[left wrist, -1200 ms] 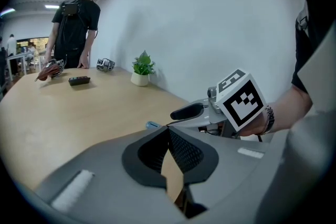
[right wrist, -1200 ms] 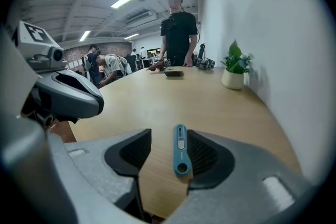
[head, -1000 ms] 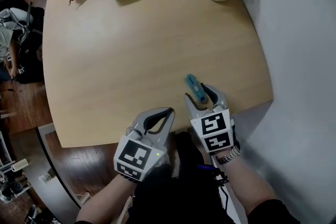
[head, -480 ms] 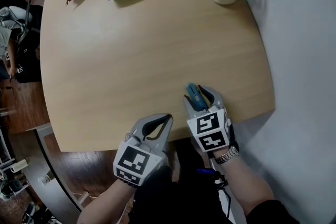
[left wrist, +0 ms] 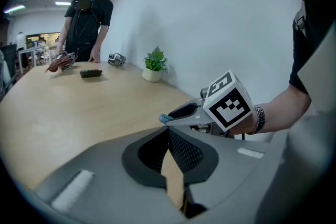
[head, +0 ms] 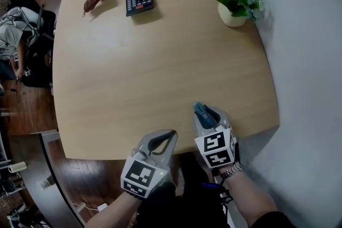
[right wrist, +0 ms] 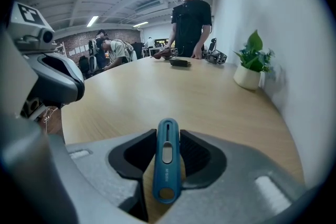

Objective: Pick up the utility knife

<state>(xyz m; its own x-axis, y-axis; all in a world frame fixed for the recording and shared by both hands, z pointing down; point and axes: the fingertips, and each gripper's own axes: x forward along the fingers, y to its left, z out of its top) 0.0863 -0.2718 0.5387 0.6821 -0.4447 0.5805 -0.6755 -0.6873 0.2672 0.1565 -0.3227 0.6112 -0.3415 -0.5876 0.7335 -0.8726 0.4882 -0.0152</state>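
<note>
Half the knife [head: 201, 110] hidden inside hand-held gripper [head: 206, 115] (closing).

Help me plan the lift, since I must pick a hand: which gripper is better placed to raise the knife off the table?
Right. The right gripper is closing its jaws on the knife, with its pads against the knife's sides. The left gripper is shut and empty, off to the side of the knife.

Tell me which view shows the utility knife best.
Right gripper view: the utility knife shows full-length between the closing jaws of the right gripper. Head view shows only its front end; left gripper view, just its tip.
</note>
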